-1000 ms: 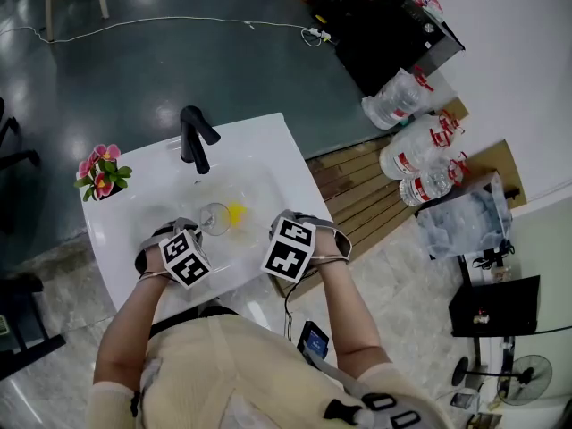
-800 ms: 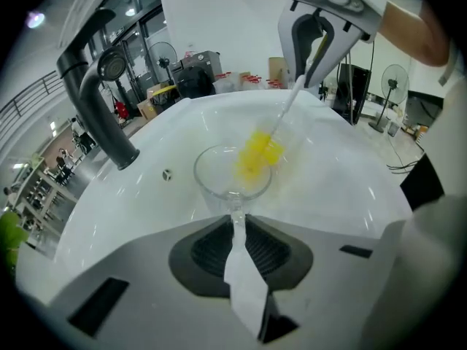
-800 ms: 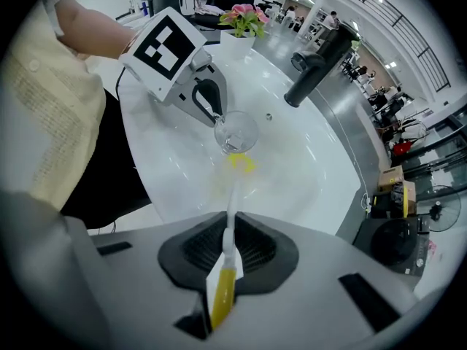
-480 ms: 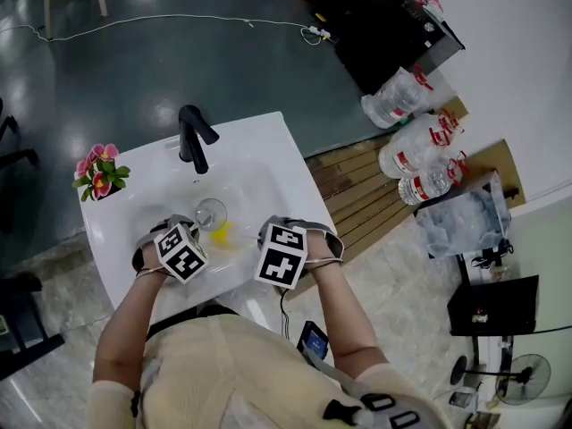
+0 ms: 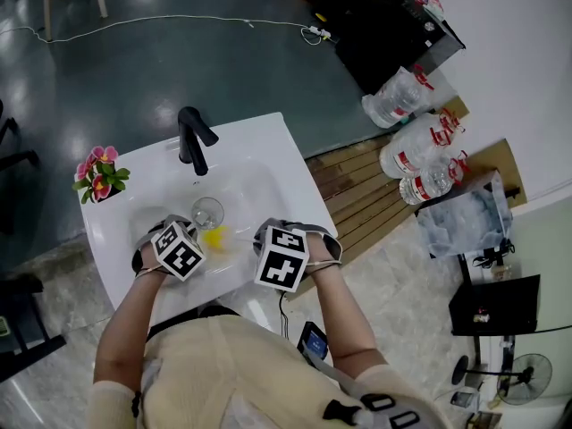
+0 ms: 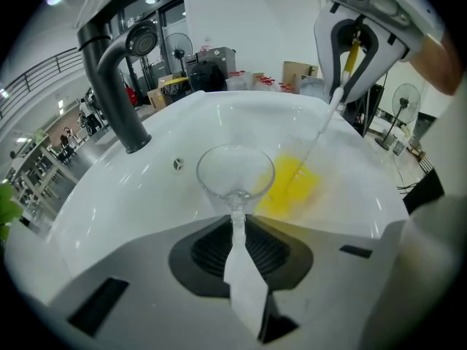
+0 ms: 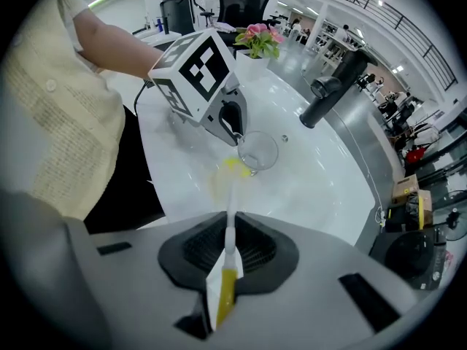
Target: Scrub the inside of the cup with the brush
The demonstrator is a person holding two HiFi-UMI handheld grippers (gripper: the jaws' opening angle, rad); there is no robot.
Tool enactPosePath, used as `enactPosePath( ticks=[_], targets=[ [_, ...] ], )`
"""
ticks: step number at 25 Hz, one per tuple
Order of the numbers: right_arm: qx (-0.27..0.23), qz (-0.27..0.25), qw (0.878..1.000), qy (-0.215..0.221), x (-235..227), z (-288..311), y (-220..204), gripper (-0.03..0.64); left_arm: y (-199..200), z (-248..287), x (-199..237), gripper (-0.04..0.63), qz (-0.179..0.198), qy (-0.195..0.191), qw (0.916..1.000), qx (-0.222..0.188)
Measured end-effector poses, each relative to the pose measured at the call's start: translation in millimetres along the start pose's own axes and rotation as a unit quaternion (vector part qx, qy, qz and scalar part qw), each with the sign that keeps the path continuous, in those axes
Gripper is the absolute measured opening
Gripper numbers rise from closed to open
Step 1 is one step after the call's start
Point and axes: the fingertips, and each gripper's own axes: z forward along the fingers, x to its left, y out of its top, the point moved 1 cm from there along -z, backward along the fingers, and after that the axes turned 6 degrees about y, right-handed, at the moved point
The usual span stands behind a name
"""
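Clear glass in the middle of it all: a stemmed glass (image 6: 235, 172) sits low over the white washbasin (image 5: 268, 146), tipped over so its stem runs back toward the person and its open mouth faces the black faucet (image 5: 193, 139). The left hand-held gripper (image 6: 238, 233) is clamped on that thin stem, ribbed pads either side, with the bowl standing clear in front of the jaws.

Now the brush (image 7: 229, 228): white shaft, yellow at the butt end, and a yellow head down at the basin floor. The right hand-held gripper (image 7: 227, 252) is clenched on the handle and points almost straight down. The head lies just beside the glass's rim, on the right hand-held gripper's side, and not inside the bowl (whether it actually touches the rim is hard to call).

From the head view, both marker cubes sit side by side at the near edge of the basin, with the glass and the yellow head between them. Pink flowers (image 5: 100, 170) stand on the basin's left corner. Off to the right, large water bottles (image 5: 413, 155) lie on the floor.
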Motion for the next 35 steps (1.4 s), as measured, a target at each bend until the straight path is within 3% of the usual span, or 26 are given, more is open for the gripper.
enactPosePath(
  ticks=[8, 35],
  targets=[
    [-0.040, 0.024, 0.999, 0.026, 6.5, -8.4, 4.7, 0.043, 2.9, -1.2, 0.1, 0.060, -0.033, -0.017, 0.9993, -0.004],
    [-0.074, 0.067, 0.995, -0.008, 1.0, -61.5, -24.1, 0.044, 1.9, -1.8, -1.7, 0.063, -0.028, -0.006, 0.9994, -0.019]
  ],
)
